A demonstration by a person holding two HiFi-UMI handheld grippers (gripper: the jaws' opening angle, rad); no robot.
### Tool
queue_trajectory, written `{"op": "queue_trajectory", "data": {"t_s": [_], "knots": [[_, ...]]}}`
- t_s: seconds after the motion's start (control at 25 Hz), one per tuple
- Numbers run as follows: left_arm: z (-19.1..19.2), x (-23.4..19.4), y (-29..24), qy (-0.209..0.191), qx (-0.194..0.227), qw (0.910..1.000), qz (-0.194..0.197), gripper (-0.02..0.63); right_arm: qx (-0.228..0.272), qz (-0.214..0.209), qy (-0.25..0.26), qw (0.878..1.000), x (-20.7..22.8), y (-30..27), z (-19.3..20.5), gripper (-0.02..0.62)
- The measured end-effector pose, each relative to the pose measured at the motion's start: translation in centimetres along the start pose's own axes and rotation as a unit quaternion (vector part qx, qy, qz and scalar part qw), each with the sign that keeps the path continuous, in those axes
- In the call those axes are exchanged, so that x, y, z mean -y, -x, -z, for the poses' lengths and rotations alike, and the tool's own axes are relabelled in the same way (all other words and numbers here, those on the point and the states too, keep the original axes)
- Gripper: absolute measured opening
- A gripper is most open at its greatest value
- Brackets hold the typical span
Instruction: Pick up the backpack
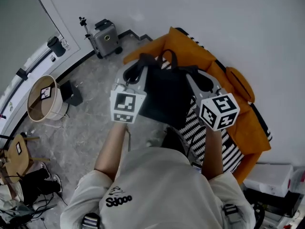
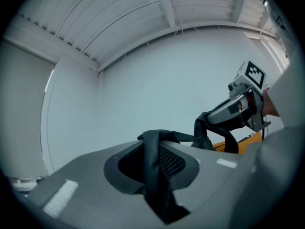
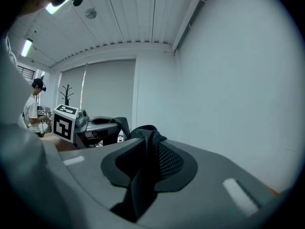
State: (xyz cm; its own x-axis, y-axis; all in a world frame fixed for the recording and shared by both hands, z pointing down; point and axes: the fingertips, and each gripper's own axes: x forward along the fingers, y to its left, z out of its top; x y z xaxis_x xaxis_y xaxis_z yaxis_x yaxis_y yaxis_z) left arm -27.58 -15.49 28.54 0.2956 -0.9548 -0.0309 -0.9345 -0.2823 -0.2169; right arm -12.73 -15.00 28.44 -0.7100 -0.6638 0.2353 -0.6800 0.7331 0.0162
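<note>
The black backpack hangs in front of me, lifted off the orange seat, held by a strap on each side. My left gripper is shut on its left shoulder strap, which runs pinched between the jaws in the left gripper view. My right gripper is shut on the other strap, which bunches up over the jaws. Each gripper view shows the other gripper across from it: the right gripper and the left gripper, both with dark strap in their jaws.
Below the bag is an orange sofa with a black-and-white striped cloth. A grey suitcase, a round basket and a wooden stool stand on the floor at the left. A white box lies at the right. A person stands far off.
</note>
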Motion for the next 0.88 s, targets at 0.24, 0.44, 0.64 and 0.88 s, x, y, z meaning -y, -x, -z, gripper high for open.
{"op": "queue_trajectory", "data": {"t_s": [0.24,0.44,0.64,0.88], "knots": [[-2.2,-1.6,2.2,-0.006,0.015,0.9999,0.000,0.069,0.015,-0.011,0.015,1.000,-2.1,0.0,-2.3,0.070],[-3.4,-2.3,3.2,-0.008,0.022,0.9997,-0.007,0.069,0.023,-0.020,0.024,0.999,-3.0,-0.3,-3.5,0.069],[-4.5,-3.2,4.0,-0.011,0.040,0.9991,-0.008,0.069,0.032,-0.025,0.035,0.999,-3.7,-0.7,-4.7,0.069],[-4.8,-3.8,4.3,-0.014,0.035,0.9992,-0.016,0.069,0.033,-0.039,0.033,0.998,-4.1,-1.3,-4.9,0.067]]}}
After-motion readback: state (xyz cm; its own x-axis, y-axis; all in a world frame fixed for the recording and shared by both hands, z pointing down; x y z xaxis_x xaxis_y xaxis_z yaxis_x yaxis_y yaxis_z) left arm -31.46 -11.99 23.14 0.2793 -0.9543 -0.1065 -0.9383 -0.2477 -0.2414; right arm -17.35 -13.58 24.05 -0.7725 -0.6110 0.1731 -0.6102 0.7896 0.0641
